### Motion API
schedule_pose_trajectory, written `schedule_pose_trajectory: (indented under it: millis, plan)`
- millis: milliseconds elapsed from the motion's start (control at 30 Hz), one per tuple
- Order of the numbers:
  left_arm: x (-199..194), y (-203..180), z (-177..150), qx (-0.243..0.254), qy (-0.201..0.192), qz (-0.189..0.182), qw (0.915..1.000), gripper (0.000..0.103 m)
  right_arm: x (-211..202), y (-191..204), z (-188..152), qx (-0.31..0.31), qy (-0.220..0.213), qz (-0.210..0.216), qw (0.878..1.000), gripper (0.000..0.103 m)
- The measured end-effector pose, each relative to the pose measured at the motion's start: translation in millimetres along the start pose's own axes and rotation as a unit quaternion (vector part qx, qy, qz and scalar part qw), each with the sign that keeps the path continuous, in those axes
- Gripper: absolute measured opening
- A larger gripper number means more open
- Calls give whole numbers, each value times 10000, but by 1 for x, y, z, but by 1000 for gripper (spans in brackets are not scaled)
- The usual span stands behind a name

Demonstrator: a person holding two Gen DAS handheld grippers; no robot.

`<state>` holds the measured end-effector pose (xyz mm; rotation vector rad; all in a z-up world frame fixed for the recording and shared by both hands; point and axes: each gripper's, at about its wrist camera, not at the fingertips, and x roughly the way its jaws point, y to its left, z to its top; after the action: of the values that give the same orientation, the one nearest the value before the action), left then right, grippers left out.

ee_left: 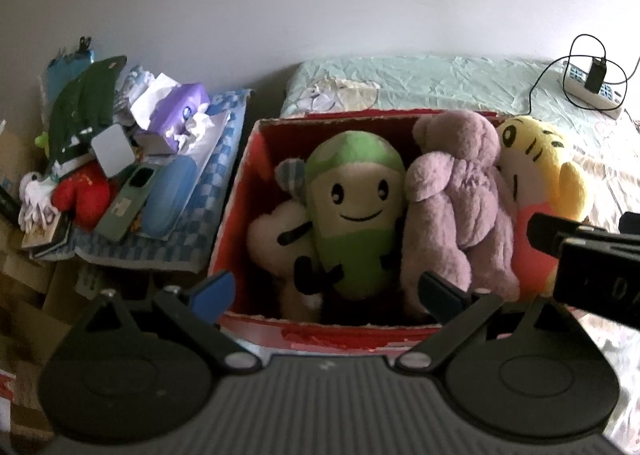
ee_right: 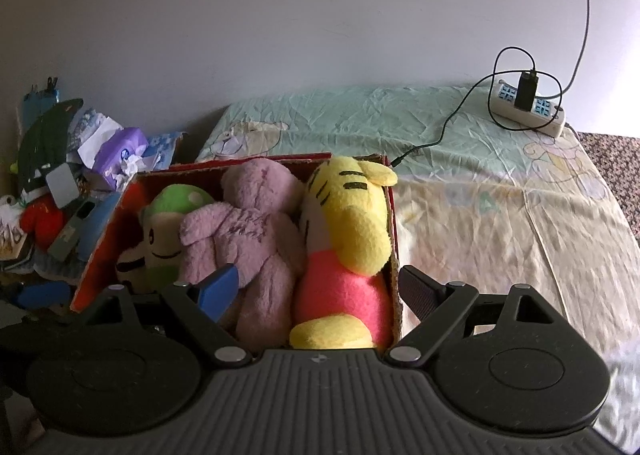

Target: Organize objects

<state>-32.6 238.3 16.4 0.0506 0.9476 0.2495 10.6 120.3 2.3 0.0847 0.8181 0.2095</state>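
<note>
A red cardboard box on a bed holds four plush toys. They are green, mauve, yellow and cream, all fuzzy. Left tongs and right tongs both gape, empty.

Red box is looking like matt cardboard, edges torn rough. Green toy, pink bear, yellow tiger are showing fuzzy plush cloth. Bedsheet is lying as thin creased cloth. Power strip is showing smooth plastic.

A sheet-covered bed carries a red box and a white power strip.
</note>
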Motion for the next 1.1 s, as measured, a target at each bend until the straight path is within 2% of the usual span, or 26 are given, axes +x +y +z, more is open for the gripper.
schedule_pose_trajectory:
  millis: [300, 967, 1100]
  plan:
    - [4, 5, 2, 139, -44, -158, 9998, 99, 3, 8, -2, 50, -56, 2, 10000, 89]
    - [20, 15, 12, 49, -65, -503, 9987, 99, 12, 15, 6, -46, -63, -187, 9998, 87]
    - [22, 16, 12, 34, -72, -558, 9984, 98, 14, 16, 6, -35, -44, -139, 9999, 83]
